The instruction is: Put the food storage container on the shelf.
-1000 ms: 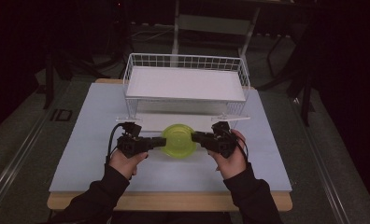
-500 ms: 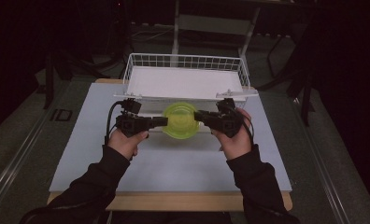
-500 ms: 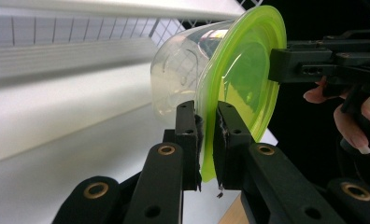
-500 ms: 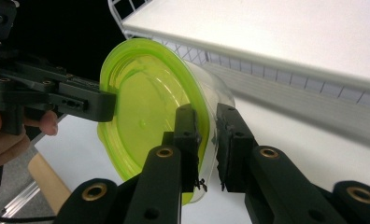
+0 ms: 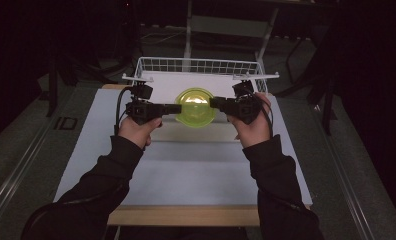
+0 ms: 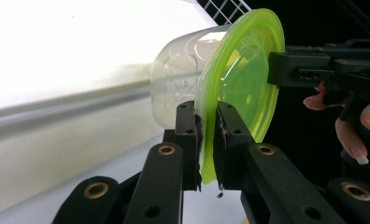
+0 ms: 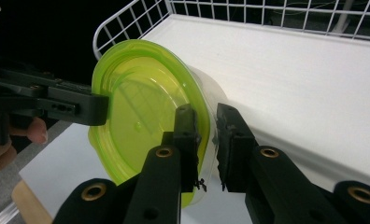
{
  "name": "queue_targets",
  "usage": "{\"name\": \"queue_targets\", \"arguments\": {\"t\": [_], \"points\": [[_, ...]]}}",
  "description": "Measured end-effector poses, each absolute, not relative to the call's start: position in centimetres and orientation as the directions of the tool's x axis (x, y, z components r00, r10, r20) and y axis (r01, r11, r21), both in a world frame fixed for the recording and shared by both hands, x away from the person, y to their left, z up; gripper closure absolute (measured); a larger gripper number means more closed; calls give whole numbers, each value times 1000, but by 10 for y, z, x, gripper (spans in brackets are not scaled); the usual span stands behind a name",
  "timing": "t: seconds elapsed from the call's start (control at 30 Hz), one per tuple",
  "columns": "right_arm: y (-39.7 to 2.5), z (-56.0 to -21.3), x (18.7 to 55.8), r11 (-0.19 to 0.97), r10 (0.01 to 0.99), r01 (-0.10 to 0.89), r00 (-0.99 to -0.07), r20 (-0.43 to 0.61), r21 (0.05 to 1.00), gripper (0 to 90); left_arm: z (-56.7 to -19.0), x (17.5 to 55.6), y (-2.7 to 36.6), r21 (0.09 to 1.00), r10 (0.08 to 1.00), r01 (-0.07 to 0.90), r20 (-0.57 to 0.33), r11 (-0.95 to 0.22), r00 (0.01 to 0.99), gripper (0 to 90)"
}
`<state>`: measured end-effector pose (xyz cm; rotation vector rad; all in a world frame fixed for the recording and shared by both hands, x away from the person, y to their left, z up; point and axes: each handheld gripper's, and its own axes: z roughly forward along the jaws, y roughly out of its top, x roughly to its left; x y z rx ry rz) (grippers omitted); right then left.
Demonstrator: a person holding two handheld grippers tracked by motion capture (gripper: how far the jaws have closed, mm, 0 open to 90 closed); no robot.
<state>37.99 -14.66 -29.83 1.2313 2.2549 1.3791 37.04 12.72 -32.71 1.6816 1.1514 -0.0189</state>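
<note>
A clear round container (image 6: 178,79) with a lime-green lid (image 5: 196,107) hangs in the air at the front rim of the white wire basket (image 5: 201,66), tipped so the lid faces the person. My left gripper (image 5: 177,108) is shut on the lid's left rim, and my right gripper (image 5: 212,103) is shut on the rim opposite. In the left gripper view the jaws (image 6: 206,109) pinch the lid's edge (image 6: 244,79), with the right gripper's tip (image 6: 286,70) on the far side. In the right gripper view the jaws (image 7: 206,114) clamp the lid (image 7: 141,107) and container rim.
The basket (image 7: 267,14) has a flat white floor and low wire walls, and stands at the far end of a pale mat (image 5: 186,170) on a wooden table (image 5: 186,216). Dark floor and stand legs surround the table.
Both grippers have carried the lidded container up and away from the person, from over the mat's middle to the basket's front rim.
</note>
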Motion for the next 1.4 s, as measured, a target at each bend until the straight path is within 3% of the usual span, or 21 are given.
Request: {"name": "queue_targets", "arguments": {"t": [0.6, 1.03, 1.2, 1.33, 1.4], "points": [[-137, -288, 432, 207, 787, 601, -571, 234, 772, 788, -315, 421, 125, 664, 709, 747, -539, 26, 455, 816], [-139, -284, 456, 178, 794, 668, -531, 295, 723, 788, -316, 439, 123, 694, 719, 719, -519, 40, 461, 791], [-137, -284, 464, 170, 804, 681, -514, 299, 712, 763, -316, 446, 121, 686, 727, 725, -525, 54, 442, 729], [-135, -283, 469, 169, 802, 675, -518, 298, 719, 658, -315, 454, 116, 692, 740, 720, -511, 52, 438, 613], [-135, -283, 470, 169, 803, 672, -518, 294, 721, 630, -315, 454, 114, 694, 743, 718, -507, 51, 438, 610]]}}
